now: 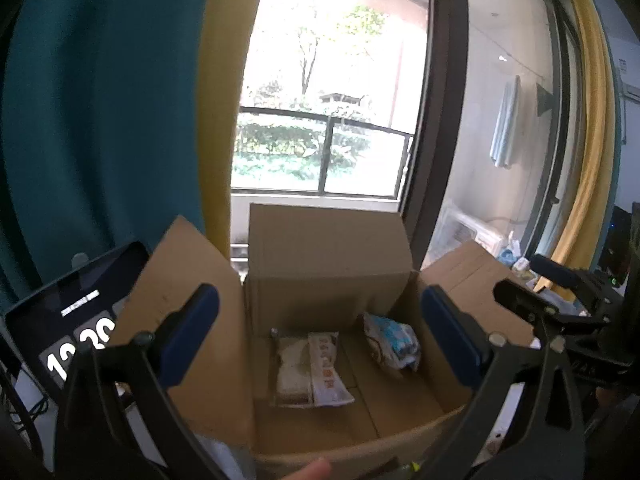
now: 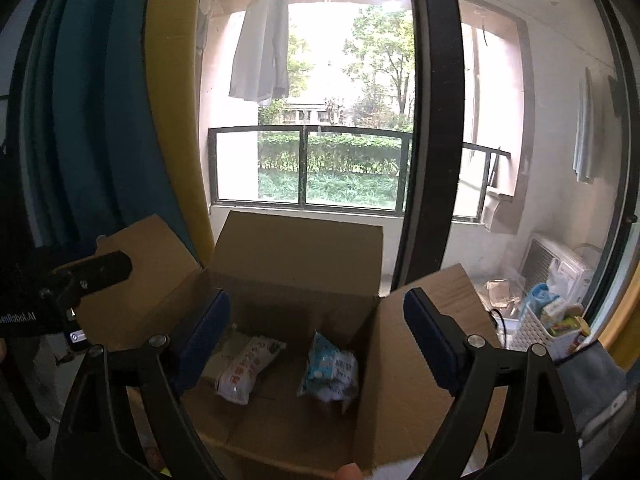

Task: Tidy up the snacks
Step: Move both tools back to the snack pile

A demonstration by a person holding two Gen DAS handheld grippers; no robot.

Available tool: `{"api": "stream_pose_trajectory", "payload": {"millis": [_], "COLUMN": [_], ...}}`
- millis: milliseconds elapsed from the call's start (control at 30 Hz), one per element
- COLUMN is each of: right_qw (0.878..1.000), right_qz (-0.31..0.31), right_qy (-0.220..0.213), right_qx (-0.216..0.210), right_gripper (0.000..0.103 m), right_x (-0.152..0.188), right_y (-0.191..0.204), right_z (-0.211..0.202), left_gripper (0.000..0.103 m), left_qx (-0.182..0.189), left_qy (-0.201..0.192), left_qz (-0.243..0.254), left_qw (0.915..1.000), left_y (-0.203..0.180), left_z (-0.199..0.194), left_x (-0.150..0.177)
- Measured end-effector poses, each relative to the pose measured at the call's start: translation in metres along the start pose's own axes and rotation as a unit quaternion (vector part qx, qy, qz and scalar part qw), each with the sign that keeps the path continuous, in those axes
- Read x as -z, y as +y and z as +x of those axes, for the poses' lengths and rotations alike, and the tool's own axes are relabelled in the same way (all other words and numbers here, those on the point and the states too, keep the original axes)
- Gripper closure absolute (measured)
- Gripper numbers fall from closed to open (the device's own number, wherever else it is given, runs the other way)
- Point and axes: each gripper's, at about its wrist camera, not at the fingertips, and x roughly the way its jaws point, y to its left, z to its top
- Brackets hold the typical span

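An open cardboard box [image 1: 328, 264] stands in front of both grippers with its flaps up. On its floor lie two snack packs. A white pack with red print [image 1: 320, 368] lies at the middle left, and a blue-and-white pack [image 1: 392, 344] leans at the right wall. My left gripper [image 1: 320, 340] hovers over the box's near edge, open and holding nothing. In the right wrist view the same box [image 2: 296, 252] holds the white pack [image 2: 244, 368] and the blue pack [image 2: 330, 368]. My right gripper [image 2: 320, 338] is open and bare above the near rim.
A dark tablet with a clock display [image 1: 68, 332] leans left of the box. A white basket of packets [image 2: 540, 328] stands at the right. Teal curtains [image 1: 100, 120] and a glass balcony door [image 2: 432, 120] rise behind. A fingertip [image 1: 312, 470] shows at the bottom edge.
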Motion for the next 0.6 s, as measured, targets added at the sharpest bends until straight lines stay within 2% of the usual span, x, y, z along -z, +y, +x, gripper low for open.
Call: {"api": "stream_pose_trajectory", "payload": {"millis": [367, 600], "right_qw": [1.0, 1.0], "right_qz": [0.012, 0.016], "right_qy": [0.001, 0.008], "right_qx": [0.004, 0.0], "right_gripper": [0.012, 0.012], "right_x": [0.02, 0.036], "right_y": [-0.006, -0.001], "right_z": [-0.064, -0.091], "left_gripper": [0.001, 0.001], "left_qx": [-0.006, -0.013], "left_qy": [0.002, -0.001], "left_qz": [-0.002, -0.008], "left_qw": [1.0, 0.9999], "left_y": [-0.006, -0.004], "left_z": [-0.055, -0.087], "left_x": [0.021, 0.039]}}
